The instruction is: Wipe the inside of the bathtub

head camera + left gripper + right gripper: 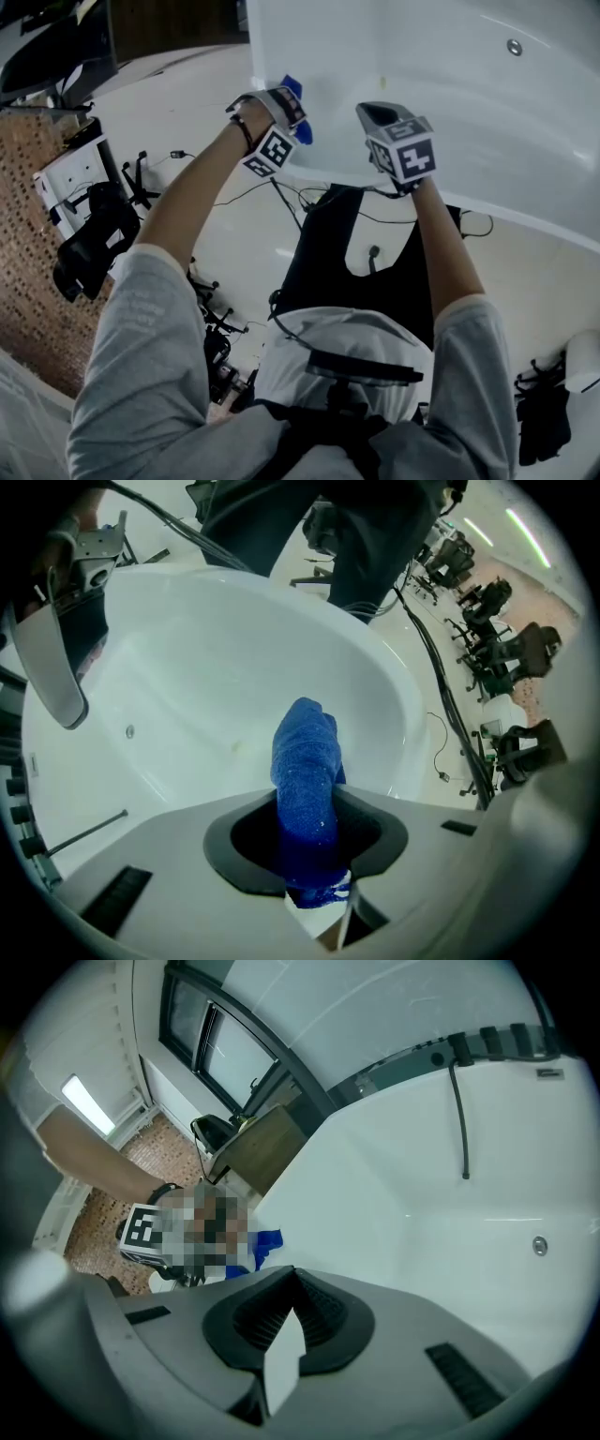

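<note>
The white bathtub (487,112) fills the upper right of the head view. My left gripper (289,111) is held at the tub's near rim, shut on a blue cloth (296,94). In the left gripper view the blue cloth (306,761) sticks out from between the jaws of my left gripper (307,841), above the tub's inside (216,696). My right gripper (382,117) hovers beside it over the rim, shut with nothing in it. The right gripper view shows my right gripper (291,1302) with its jaws together, the tub's wall (450,1232) ahead, and the cloth (268,1241) at the left.
A round metal fitting (514,46) sits in the tub's far wall. Cables (281,192) trail over the white floor below the rim. Black equipment (94,244) stands at the left by a brick-patterned surface (28,281). A dark window (220,1049) rises behind the tub.
</note>
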The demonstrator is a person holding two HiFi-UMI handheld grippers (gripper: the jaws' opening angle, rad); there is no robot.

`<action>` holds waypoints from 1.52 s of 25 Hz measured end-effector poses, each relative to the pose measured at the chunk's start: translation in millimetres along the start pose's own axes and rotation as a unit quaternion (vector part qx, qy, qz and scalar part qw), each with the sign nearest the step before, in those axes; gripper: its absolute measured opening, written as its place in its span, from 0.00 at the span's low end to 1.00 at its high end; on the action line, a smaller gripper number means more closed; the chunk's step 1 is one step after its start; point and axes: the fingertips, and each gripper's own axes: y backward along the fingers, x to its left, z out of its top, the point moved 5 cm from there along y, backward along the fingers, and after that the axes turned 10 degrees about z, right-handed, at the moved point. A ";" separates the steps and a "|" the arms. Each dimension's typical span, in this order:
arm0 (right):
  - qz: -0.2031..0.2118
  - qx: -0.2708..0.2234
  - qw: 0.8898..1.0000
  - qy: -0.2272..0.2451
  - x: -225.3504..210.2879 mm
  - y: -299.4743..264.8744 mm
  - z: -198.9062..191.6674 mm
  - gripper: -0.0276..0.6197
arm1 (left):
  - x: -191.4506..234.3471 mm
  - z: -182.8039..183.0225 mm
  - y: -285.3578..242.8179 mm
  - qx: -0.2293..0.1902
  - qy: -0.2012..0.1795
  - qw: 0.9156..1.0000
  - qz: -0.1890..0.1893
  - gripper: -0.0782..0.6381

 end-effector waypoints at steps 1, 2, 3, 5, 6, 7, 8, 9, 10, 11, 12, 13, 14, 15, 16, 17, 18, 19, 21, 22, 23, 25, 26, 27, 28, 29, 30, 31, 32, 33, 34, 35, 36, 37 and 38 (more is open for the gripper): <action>-0.001 0.002 1.000 0.008 -3.7 -1.4 -1.0 0.06 | -0.9 0.2 -3.3 0.000 -0.004 1.000 -0.009 0.29; -0.002 0.003 1.000 0.021 -6.8 -3.0 -1.6 0.06 | -1.1 0.7 -6.3 0.000 -0.007 1.000 -0.017 0.29; -0.001 0.004 0.999 0.035 -9.2 -5.1 -1.8 0.06 | -0.6 1.2 -9.4 0.000 -0.009 1.000 -0.026 0.28; 0.005 0.009 0.998 0.059 -13.0 -12.2 -3.5 0.06 | 1.2 1.8 -16.2 0.002 -0.018 0.999 -0.046 0.28; 0.007 0.013 0.998 0.066 -15.0 -16.1 -5.4 0.06 | 1.8 2.6 -19.7 0.002 -0.023 0.998 -0.056 0.28; 0.008 0.017 0.997 0.071 -17.0 -19.4 -7.7 0.06 | 2.5 3.6 -22.9 0.001 -0.027 0.998 -0.064 0.28; 0.008 0.021 0.997 0.074 -19.2 -21.6 -10.0 0.06 | 3.4 4.7 -25.6 0.001 -0.027 0.997 -0.071 0.28; 0.006 0.024 0.997 0.076 -22.1 -22.8 -12.0 0.06 | 4.6 5.5 -28.1 0.000 -0.025 0.997 -0.075 0.28; 0.004 0.027 0.997 0.077 -26.1 -23.2 -13.7 0.06 | 6.2 5.9 -30.5 0.000 -0.023 0.997 -0.077 0.28; 0.000 0.028 0.997 0.075 -31.0 -23.0 -15.0 0.06 | 7.8 6.1 -33.2 0.000 -0.023 0.997 -0.078 0.28; -0.004 0.028 0.997 0.072 -36.4 -22.5 -15.9 0.06 | 9.5 5.9 -36.2 0.001 -0.025 0.997 -0.080 0.28; -0.007 0.027 0.997 0.068 -41.8 -22.0 -16.6 0.06 | 11.2 5.6 -39.4 0.004 -0.029 0.996 -0.081 0.28; -0.009 0.027 0.997 0.065 -46.6 -21.8 -17.4 0.06 | 12.8 5.1 -42.6 0.007 -0.035 0.996 -0.083 0.28; -0.009 0.029 0.998 0.063 -50.4 -22.2 -18.8 0.06 | 14.1 4.8 -45.9 0.009 -0.042 0.995 -0.086 0.28; -0.007 0.033 0.997 0.063 -53.6 -23.0 -20.8 0.06 | 15.7 4.7 -49.4 0.011 -0.047 0.995 -0.089 0.28; -0.006 0.038 0.997 0.065 -57.2 -23.8 -23.2 0.06 | 17.7 4.9 -53.1 0.012 -0.050 0.995 -0.091 0.28; -0.008 0.043 0.997 0.066 -61.7 -24.2 -25.5 0.06 | 20.4 4.8 -57.0 0.012 -0.047 0.995 -0.092 0.28; -0.010 0.047 0.997 0.068 -67.2 -24.5 -27.7 0.06 | 23.8 4.4 -61.1 0.011 -0.041 0.995 -0.093 0.28; -0.017 0.053 0.996 0.067 -79.9 -25.4 -32.0 0.06 | 31.2 1.8 -69.5 0.008 -0.023 0.995 -0.093 0.28; -0.019 0.055 0.996 0.065 -86.3 -26.4 -34.5 0.06 | 34.2 0.1 -73.4 0.006 -0.013 0.996 -0.093 0.28; -0.021 0.058 0.996 0.063 -92.0 -27.8 -37.5 0.06 | 36.3 -1.1 -77.0 0.005 -0.006 0.996 -0.093 0.28; -0.025 0.066 0.996 0.061 -103.1 -30.7 -44.8 0.06 | 38.9 -0.7 -85.1 0.004 -0.002 0.996 -0.092 0.28; -0.025 0.071 0.995 0.060 -108.0 -32.0 -48.9 0.06 | 40.1 0.9 -89.8 0.003 -0.003 0.996 -0.091 0.28; -0.024 0.078 0.995 0.060 -112.0 -33.5 -53.0 0.06 | 41.3 2.9 -94.9 0.002 -0.003 0.996 -0.091 0.28; -0.022 0.084 0.994 0.059 -115.5 -35.2 -56.4 0.06 | 42.6 4.6 -99.9 0.002 -0.003 0.996 -0.091 0.28; -0.021 0.088 0.994 0.060 -119.2 -37.2 -59.1 0.06 | 43.8 5.6 -104.9 0.002 -0.001 0.996 -0.091 0.28; -0.021 0.090 0.994 0.060 -122.7 -39.5 -61.4 0.06 | 45.0 6.0 -109.9 0.003 0.002 0.996 -0.091 0.28; -0.022 0.092 0.994 0.060 -126.2 -41.9 -63.7 0.06 | 46.1 6.2 -114.9 0.003 0.004 0.996 -0.091 0.28; -0.022 0.093 0.994 0.058 -129.7 -44.1 -66.1 0.06 | 47.4 6.5 -119.8 0.003 0.008 0.996 -0.090 0.28; -0.024 0.094 0.994 0.056 -133.4 -45.7 -68.7 0.06 | 49.2 7.3 -124.6 0.002 0.011 0.996 -0.088 0.28; -0.027 0.093 0.994 0.054 -137.4 -46.3 -71.3 0.06 | 51.5 8.6 -129.2 0.002 0.013 0.996 -0.087 0.28; -0.032 0.092 0.994 0.053 -142.0 -46.1 -73.8 0.06 | 54.1 10.8 -133.7 0.001 0.015 0.996 -0.086 0.28; -0.040 0.090 0.994 0.053 -147.4 -45.3 -76.1 0.06 | 56.7 13.4 -138.4 0.001 0.016 0.996 -0.085 0.28; -0.049 0.087 0.994 0.053 -153.5 -44.5 -78.1 0.06 | 59.2 15.9 -143.3 0.000 0.016 0.996 -0.084 0.28; -0.057 0.084 0.993 0.053 -159.3 -44.4 -79.9 0.06 | 61.4 17.8 -148.4 0.000 0.015 0.996 -0.084 0.28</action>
